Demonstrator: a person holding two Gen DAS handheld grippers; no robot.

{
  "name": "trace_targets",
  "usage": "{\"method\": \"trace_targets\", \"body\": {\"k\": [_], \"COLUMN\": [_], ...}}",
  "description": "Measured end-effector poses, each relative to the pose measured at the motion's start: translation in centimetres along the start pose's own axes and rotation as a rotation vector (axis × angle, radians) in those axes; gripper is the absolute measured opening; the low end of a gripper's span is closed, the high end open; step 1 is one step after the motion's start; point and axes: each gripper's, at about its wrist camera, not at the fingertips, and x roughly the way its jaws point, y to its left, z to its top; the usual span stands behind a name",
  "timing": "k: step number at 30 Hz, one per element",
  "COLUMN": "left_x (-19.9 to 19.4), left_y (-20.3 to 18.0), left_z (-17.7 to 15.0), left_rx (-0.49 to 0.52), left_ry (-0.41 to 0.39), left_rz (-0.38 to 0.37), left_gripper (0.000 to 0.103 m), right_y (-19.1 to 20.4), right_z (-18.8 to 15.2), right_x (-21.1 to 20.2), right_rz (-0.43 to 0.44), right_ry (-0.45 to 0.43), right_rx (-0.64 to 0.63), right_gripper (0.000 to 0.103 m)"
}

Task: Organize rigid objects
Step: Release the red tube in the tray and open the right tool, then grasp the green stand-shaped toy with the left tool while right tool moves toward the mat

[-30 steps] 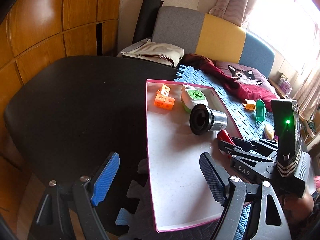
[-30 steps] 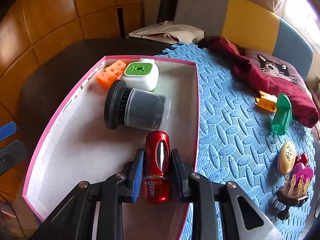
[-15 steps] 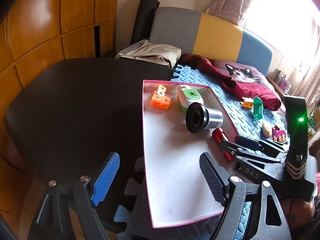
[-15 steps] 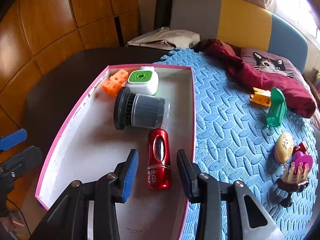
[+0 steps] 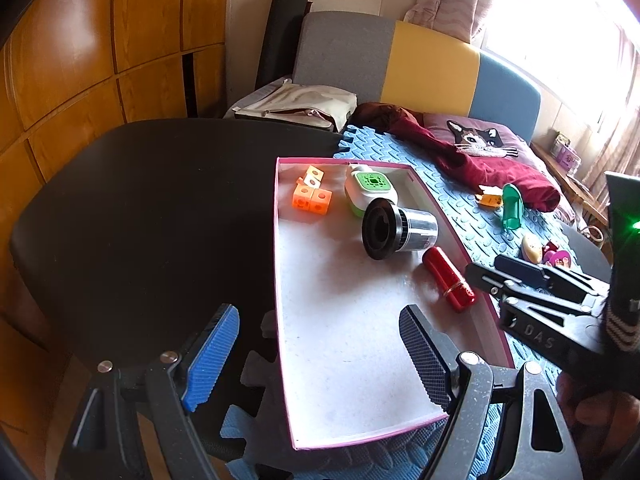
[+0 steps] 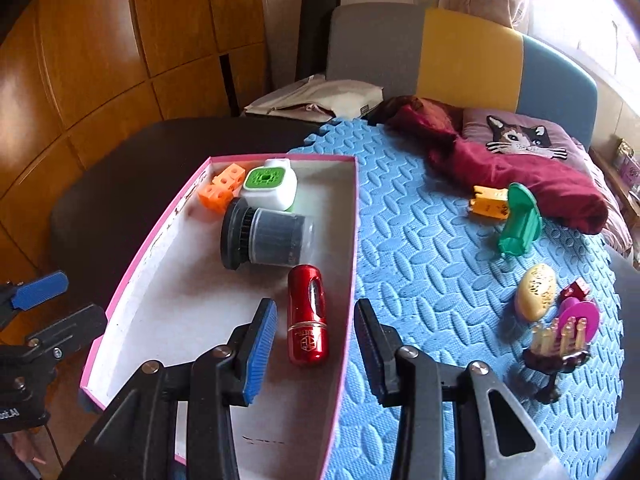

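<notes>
A pink-rimmed tray (image 6: 354,240) lies on the blue foam mat (image 6: 420,260). It holds orange cubes (image 6: 220,188), a white and green device (image 6: 270,186), a black lens barrel (image 6: 264,234) and a red metal cylinder (image 6: 307,316). My right gripper (image 6: 315,305) hovers open just above the cylinder, pads on either side and clear of it. The left wrist view shows the cylinder (image 5: 448,280) lying against the tray's right wall. My left gripper (image 5: 318,314) stands wide open over the tray's near left part (image 5: 276,264), holding nothing.
Loose on the mat to the right are a green toy (image 6: 518,220), a yellow block (image 6: 490,202), a yellow egg shape (image 6: 536,290), a magenta piece (image 6: 578,314) and a brown candle stand (image 6: 556,344). A red cloth (image 6: 500,164) lies behind them. A black table (image 5: 140,200) is on the left.
My right gripper has let go of the red cylinder, opened, and drawn back and up. The cylinder now lies in the tray. The left gripper has stayed put.
</notes>
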Motion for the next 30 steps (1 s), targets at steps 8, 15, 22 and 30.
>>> {"method": "trace_targets", "body": {"k": [8,15,22,30], "left_x": [0.5,0.5,0.4,0.3], "left_y": [0.0,-0.6,-2.0,-6.2], "left_z": [0.0,0.3,1.1,3.3], "left_rx": [-0.024,-0.013,0.027,0.117], "left_ry": [0.027,0.027,0.024,-0.008], "left_rz": [-0.024,-0.041,-0.057,-0.113], "left_gripper": [0.083,0.082,0.082,0.082], "right_y": [-3.6,-9.9,-17.1,-24.7], "right_z": [0.4,0.7,0.6,-1.4], "right_x": [-1.6,-3.3,-5.0,-5.0], "right_rz": [-0.052,-0.145,-0.264,-0.332], "right_ry": [-0.028,-0.060,-0.092,-0.120], "right_rx": [0.046,0.144,0.272,0.445], "right_gripper": [0.041,0.041,0.042,0.043]}}
